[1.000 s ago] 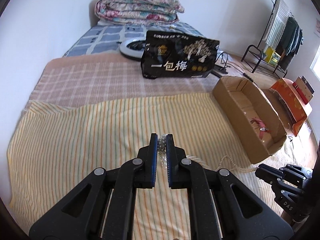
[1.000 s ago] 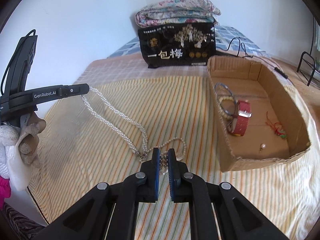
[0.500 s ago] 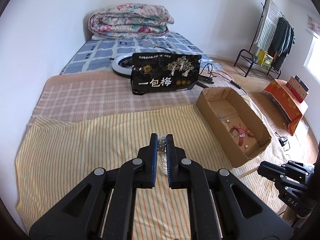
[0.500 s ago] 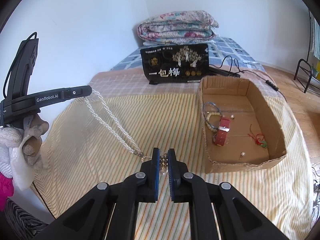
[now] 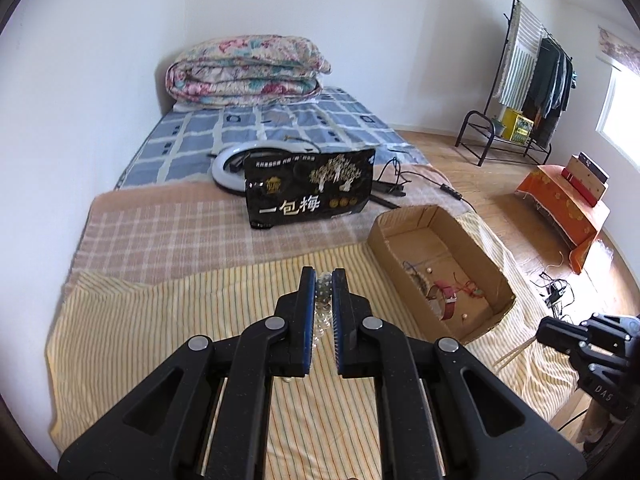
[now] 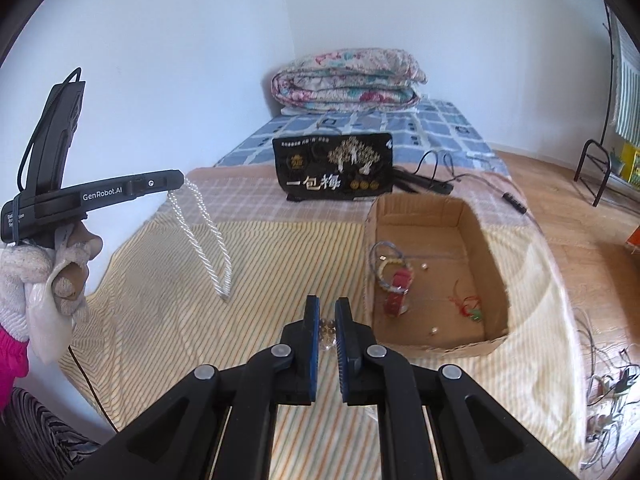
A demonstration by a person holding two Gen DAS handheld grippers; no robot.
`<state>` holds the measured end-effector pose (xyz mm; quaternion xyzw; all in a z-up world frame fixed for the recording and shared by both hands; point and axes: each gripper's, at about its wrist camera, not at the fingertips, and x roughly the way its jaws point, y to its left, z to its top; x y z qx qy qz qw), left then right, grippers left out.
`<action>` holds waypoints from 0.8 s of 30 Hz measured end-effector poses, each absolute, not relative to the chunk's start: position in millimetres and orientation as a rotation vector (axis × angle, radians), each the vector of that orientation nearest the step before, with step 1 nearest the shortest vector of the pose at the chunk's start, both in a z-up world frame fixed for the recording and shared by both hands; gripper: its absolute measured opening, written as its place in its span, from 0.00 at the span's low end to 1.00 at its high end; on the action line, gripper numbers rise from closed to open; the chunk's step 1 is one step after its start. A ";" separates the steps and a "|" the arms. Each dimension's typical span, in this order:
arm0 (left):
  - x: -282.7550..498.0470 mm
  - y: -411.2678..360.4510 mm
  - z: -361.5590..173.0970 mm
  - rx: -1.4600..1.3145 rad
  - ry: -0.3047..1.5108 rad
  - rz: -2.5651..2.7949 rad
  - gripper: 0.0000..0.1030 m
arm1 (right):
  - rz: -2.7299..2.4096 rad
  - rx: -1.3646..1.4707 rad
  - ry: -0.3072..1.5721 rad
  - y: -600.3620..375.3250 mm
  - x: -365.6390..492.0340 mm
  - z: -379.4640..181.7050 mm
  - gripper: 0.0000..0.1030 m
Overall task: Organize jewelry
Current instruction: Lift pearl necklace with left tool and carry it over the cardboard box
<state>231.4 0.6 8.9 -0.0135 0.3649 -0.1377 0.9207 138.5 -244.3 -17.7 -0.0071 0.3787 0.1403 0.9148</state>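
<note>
A long twisted pearl necklace (image 6: 208,240) hangs in a loop above the striped cloth. My left gripper (image 5: 324,284) is shut on one end of it; beads show between its pads. My right gripper (image 6: 327,316) is shut on the other end, with beads between its fingers. In the right wrist view the left gripper (image 6: 176,180) holds the necklace high at the left. An open cardboard box (image 6: 476,236) lies to the right on the bed. It holds a red watch (image 6: 396,300), a bead bracelet (image 6: 386,272), a red cord and loose pearls.
A black snack bag (image 6: 334,174) stands behind the box. A folded floral quilt (image 6: 348,80) lies at the head of the bed. A ring light (image 5: 228,164) and cables lie near the bag. A clothes rack (image 5: 524,92) and an orange box (image 5: 568,204) stand on the floor to the right.
Both grippers have risen and lifted the necklace off the striped cloth. The loop now hangs free in the air. Both grippers stay shut on it.
</note>
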 end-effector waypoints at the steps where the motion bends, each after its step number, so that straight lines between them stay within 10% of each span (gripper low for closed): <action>1: 231.5 -1.4 12.9 -0.022 0.744 -0.285 0.06 | 0.286 -0.015 0.775 -246.4 137.7 -14.4 0.05; 24: 290.2 -94.5 86.4 0.056 0.642 -0.395 0.06 | 0.217 0.001 0.698 -303.2 187.0 36.8 0.05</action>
